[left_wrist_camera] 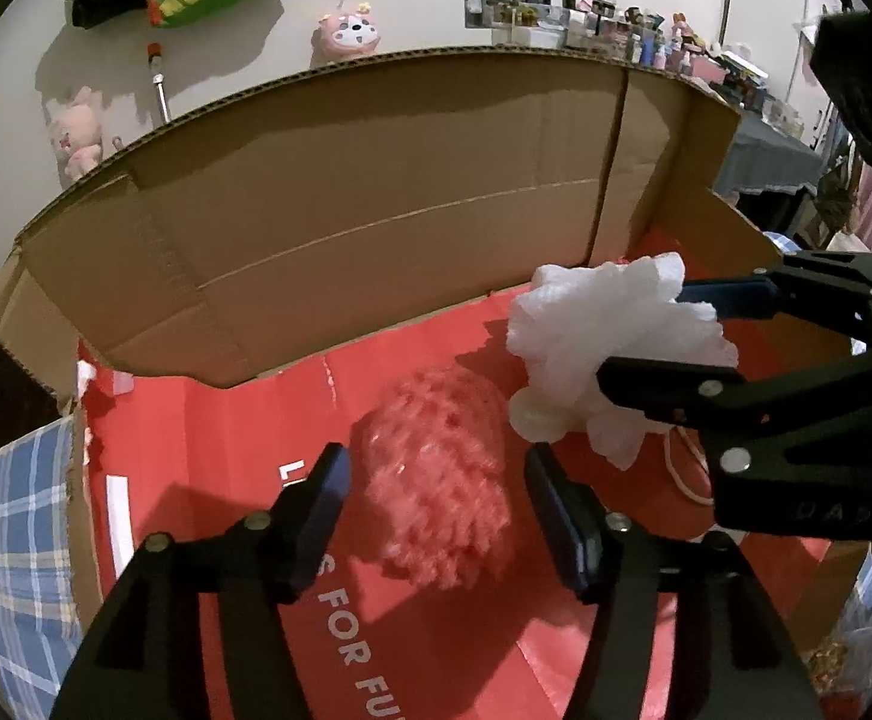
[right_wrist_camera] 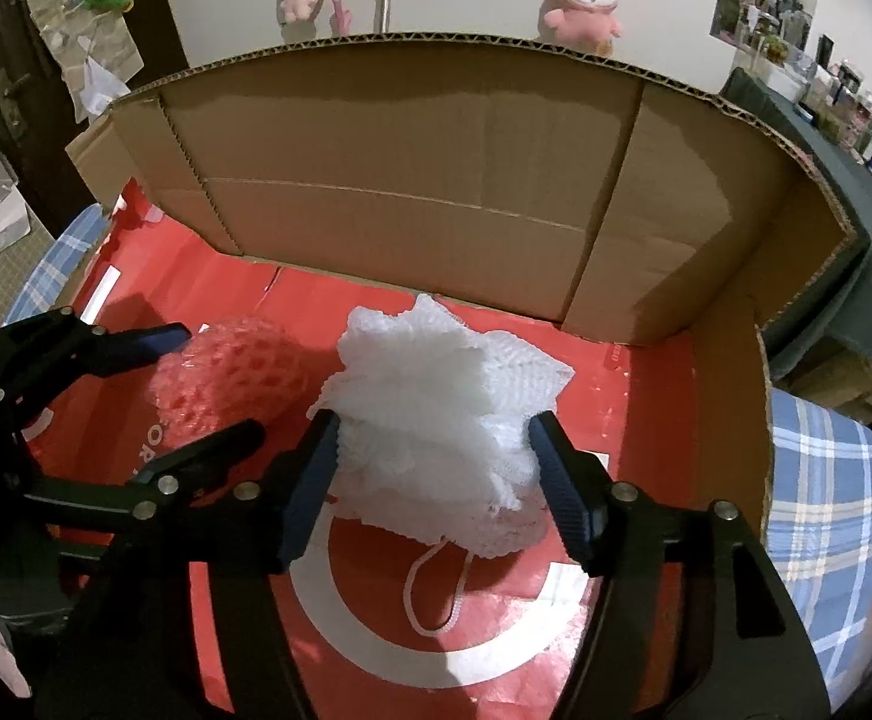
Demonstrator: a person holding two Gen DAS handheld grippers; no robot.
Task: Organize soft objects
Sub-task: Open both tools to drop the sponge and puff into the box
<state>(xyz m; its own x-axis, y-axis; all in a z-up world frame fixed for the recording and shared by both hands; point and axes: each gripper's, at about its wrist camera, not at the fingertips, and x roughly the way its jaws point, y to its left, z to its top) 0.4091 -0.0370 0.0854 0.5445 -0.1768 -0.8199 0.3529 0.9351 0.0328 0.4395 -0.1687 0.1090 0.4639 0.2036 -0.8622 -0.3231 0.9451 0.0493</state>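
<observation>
Left gripper (left_wrist_camera: 436, 501): your jaws stand apart around the pink mesh puff (left_wrist_camera: 439, 480), with a gap on both sides, so you hold nothing
Pink mesh puff: it lies on the red floor of the cardboard box (left_wrist_camera: 375, 180), left of the white one
Right gripper (right_wrist_camera: 432, 468): your jaws stand well apart on either side of the white mesh puff (right_wrist_camera: 442, 414); the pads sit right at its flanks, and whether they press it you cannot tell from here
White mesh puff: it rests on the box floor to the right of the pink one, its white cord loop (right_wrist_camera: 436, 594) trailing toward the near side
Cardboard box: its brown flap stands up at the far side
Plaid cloth (right_wrist_camera: 826, 510): lies outside the box, on your right
</observation>
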